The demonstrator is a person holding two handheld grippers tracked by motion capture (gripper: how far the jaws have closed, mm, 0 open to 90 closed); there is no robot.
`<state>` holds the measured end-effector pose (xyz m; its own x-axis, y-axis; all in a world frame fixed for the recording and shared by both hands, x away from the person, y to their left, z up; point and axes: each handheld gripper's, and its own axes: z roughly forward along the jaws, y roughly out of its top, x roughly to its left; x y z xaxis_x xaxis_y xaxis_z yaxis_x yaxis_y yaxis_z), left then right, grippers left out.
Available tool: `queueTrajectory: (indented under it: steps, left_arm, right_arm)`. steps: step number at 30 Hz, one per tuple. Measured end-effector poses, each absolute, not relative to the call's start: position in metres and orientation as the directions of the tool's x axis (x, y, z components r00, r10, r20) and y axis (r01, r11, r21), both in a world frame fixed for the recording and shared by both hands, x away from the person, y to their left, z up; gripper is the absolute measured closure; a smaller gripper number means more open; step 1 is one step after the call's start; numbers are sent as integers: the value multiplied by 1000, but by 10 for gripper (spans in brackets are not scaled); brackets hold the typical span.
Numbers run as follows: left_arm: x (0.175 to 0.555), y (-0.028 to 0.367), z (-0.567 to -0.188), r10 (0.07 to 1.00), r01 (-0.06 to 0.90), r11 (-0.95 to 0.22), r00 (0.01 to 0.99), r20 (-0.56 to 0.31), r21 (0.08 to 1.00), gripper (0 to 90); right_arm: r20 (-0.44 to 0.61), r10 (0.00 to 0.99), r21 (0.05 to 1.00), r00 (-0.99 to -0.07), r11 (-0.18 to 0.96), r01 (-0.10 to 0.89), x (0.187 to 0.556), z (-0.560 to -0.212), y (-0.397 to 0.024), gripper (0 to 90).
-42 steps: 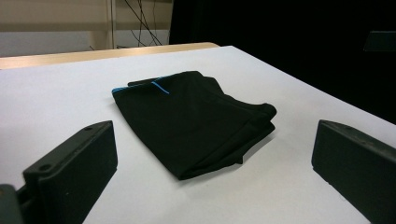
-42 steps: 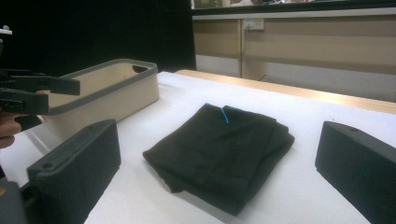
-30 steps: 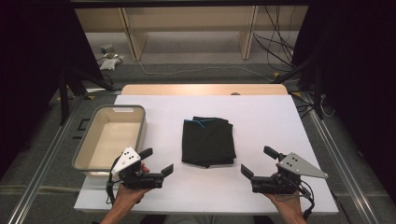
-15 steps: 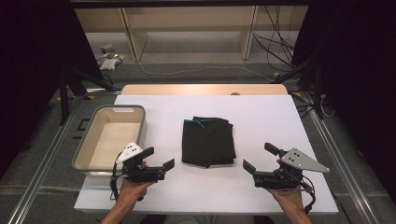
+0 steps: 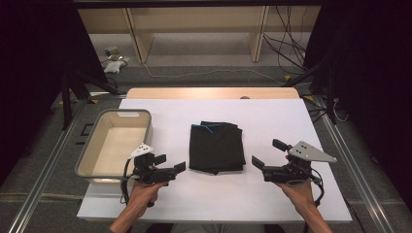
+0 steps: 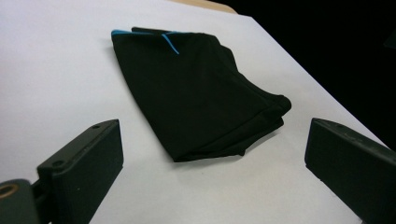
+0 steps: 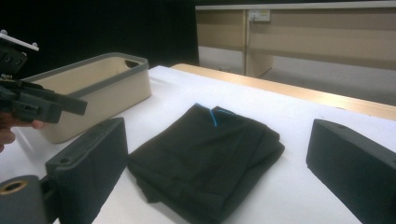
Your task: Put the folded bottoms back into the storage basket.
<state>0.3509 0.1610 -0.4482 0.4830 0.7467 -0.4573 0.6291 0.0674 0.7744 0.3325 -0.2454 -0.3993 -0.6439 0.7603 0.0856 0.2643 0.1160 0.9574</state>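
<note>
On white table (image 5: pixel 272 194), folded black cloth (image 5: pixel 216 145) between both grippers' wide, empty fingers.

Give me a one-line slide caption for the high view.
Both open grippers, left gripper and right gripper, flank a folded black garment beside a beige bin.

The white rectangular table top (image 5: pixel 272 194) is evenly and brightly lit from above, while the room on both sides falls into near-black. The folded black cloth with a blue trim line (image 6: pixel 196 93) swallows detail and casts only a soft, thin shadow. Both gripper views are slightly soft, with the nearest black jaws blurred.
</note>
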Motion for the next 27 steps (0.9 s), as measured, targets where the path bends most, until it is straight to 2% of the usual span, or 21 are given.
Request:
queueTrajectory:
  steps: [7, 20, 27]
  left_arm:
    - [364, 162, -455, 724, 714, 116, 416, -551, 691, 73]
    - [380, 156, -462, 711, 798, 138, 332, -620, 586, 123]
    - [388, 154, -464, 713, 825, 123, 313, -627, 551, 149]
  right_arm:
    - [87, 764, 951, -639, 127, 281, 350, -401, -247, 69]
    - [155, 773, 932, -615, 92, 350, 378, -406, -253, 68]
    - [180, 774, 916, -607, 94, 391, 389, -410, -253, 66]
